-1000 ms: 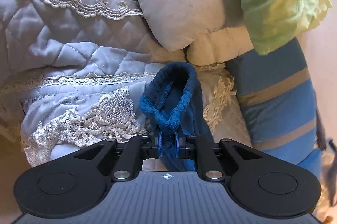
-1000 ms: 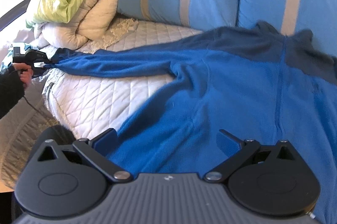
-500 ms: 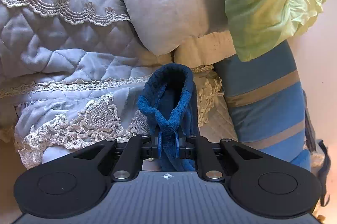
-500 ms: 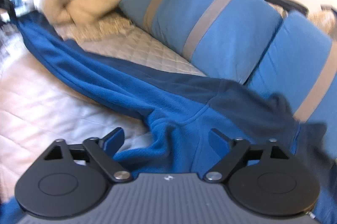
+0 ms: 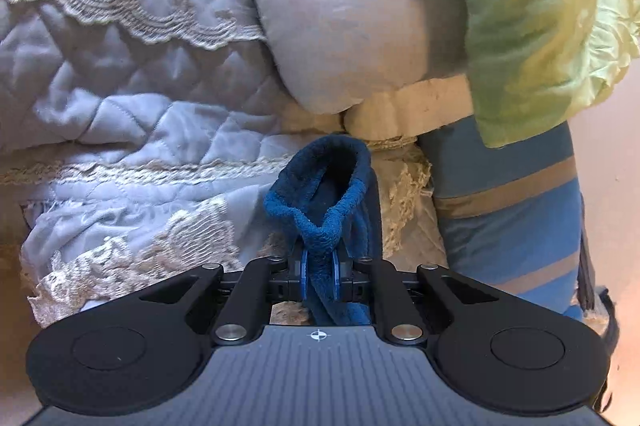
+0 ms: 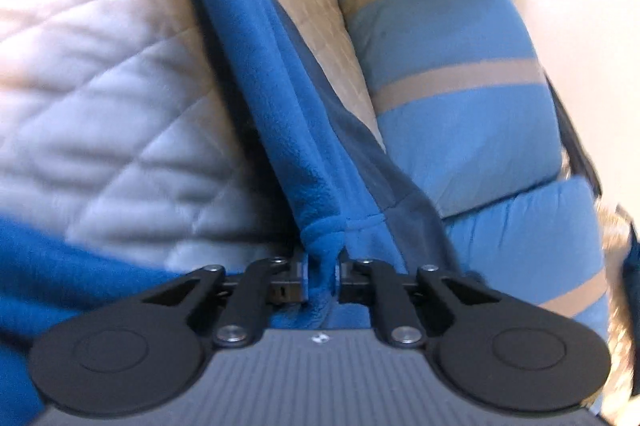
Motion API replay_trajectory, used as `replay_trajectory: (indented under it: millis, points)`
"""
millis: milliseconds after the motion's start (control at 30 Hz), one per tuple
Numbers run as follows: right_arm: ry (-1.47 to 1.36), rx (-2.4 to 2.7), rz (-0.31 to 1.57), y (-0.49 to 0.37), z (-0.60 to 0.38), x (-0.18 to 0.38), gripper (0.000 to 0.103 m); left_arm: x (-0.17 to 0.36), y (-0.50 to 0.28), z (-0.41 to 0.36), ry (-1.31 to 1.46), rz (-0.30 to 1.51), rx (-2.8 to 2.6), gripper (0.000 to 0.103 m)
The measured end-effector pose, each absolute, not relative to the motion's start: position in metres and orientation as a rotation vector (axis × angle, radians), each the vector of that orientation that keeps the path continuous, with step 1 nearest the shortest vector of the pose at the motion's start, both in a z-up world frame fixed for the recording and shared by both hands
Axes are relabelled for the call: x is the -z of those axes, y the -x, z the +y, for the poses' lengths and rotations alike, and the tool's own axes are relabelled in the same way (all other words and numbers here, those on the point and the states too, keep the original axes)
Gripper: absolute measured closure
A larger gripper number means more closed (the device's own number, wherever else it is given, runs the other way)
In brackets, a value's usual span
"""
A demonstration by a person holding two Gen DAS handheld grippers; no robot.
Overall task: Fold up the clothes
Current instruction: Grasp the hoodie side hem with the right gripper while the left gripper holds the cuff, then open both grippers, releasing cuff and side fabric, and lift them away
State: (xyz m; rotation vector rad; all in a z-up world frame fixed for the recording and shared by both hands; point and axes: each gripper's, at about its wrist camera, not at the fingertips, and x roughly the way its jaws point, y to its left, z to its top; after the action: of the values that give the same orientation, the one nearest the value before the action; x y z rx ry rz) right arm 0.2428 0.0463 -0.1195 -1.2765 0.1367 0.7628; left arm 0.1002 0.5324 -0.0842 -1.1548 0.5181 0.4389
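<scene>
A blue fleece top lies spread on a quilted bed. In the left wrist view its dark blue sleeve cuff (image 5: 324,185) stands up as an open loop, and my left gripper (image 5: 319,276) is shut on the cuff's near edge. In the right wrist view the long blue sleeve (image 6: 256,65) runs from the top of the picture down to my right gripper (image 6: 323,276), which is shut on a bunched fold of fleece where the sleeve meets the body. More blue fleece (image 6: 44,258) lies at the lower left.
A pale quilted bedspread with lace trim (image 5: 120,113) covers the bed. A grey pillow (image 5: 344,9), a cream blanket (image 5: 404,113) and a light green cloth (image 5: 544,9) are piled behind the cuff. Blue pillows with tan stripes (image 6: 452,65) lie to the right.
My right gripper dropped toward the fleece, rolled, and went from wide open to shut on a fold by the sleeve. The left gripper kept its hold on the cuff and barely moved.
</scene>
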Motion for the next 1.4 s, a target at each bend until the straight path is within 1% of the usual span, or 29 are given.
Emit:
replay_trajectory:
  millis: [233,367,467,500,533,567,600,633,667,700,733,767,867,1000,1133,1233,1400]
  points:
    - [1.410,-0.910,0.168,-0.242,0.032,0.117,0.094,0.121,-0.088,0.535,1.201,0.622,-0.490,0.092]
    - [1.461,-0.920,0.168,-0.241,0.036,0.126,0.094,0.131,-0.086,0.536,1.233,0.612,-0.498,0.091]
    - [1.469,-0.909,0.163,-0.240,0.037,0.128,0.093,0.132,-0.084,0.538,1.282,0.612,-0.505,0.086]
    - [1.471,-0.908,0.159,-0.239,0.037,0.127,0.090,0.132,-0.083,0.538,1.293,0.613,-0.499,0.083]
    - [1.471,-0.905,0.148,-0.239,0.037,0.126,0.080,0.131,-0.082,0.538,1.304,0.613,-0.493,0.081]
    - [1.468,-0.894,0.133,-0.237,0.036,0.125,0.070,0.130,-0.080,0.538,1.313,0.613,-0.491,0.074]
    - [1.464,-0.879,0.120,-0.236,0.035,0.124,0.061,0.128,-0.077,0.538,1.320,0.612,-0.492,0.064]
    - [1.438,-0.865,0.112,-0.235,0.033,0.119,0.047,0.125,-0.074,0.536,1.317,0.610,-0.500,0.058]
    - [1.397,-0.853,0.106,-0.234,0.031,0.112,0.036,0.120,-0.070,0.532,1.296,0.606,-0.520,0.048]
    - [1.356,-0.840,0.101,-0.234,0.028,0.105,0.016,0.113,-0.066,0.529,1.268,0.601,-0.545,0.039]
    - [1.306,-0.844,0.108,-0.233,0.023,0.095,0.003,0.105,-0.062,0.524,1.237,0.601,-0.570,0.036]
    - [1.250,-0.860,0.125,-0.231,0.016,0.085,0.000,0.096,-0.060,0.518,1.206,0.606,-0.585,0.031]
    - [1.096,-0.890,0.215,-0.225,-0.014,0.054,0.000,0.062,-0.056,0.497,1.123,0.594,-0.525,0.023]
    - [0.891,-0.920,0.339,-0.216,-0.060,0.014,0.000,0.006,-0.068,0.456,0.938,0.566,-0.414,0.018]
    - [0.668,-0.917,0.432,-0.209,-0.125,-0.031,0.000,-0.057,-0.087,0.387,0.657,0.538,-0.275,0.017]
    - [0.466,-0.876,0.508,-0.203,-0.172,-0.058,0.000,-0.103,-0.102,0.320,0.414,0.519,-0.200,0.016]
    - [0.270,-0.803,0.547,-0.188,-0.234,-0.084,0.000,-0.159,-0.121,0.207,0.181,0.478,-0.008,0.016]
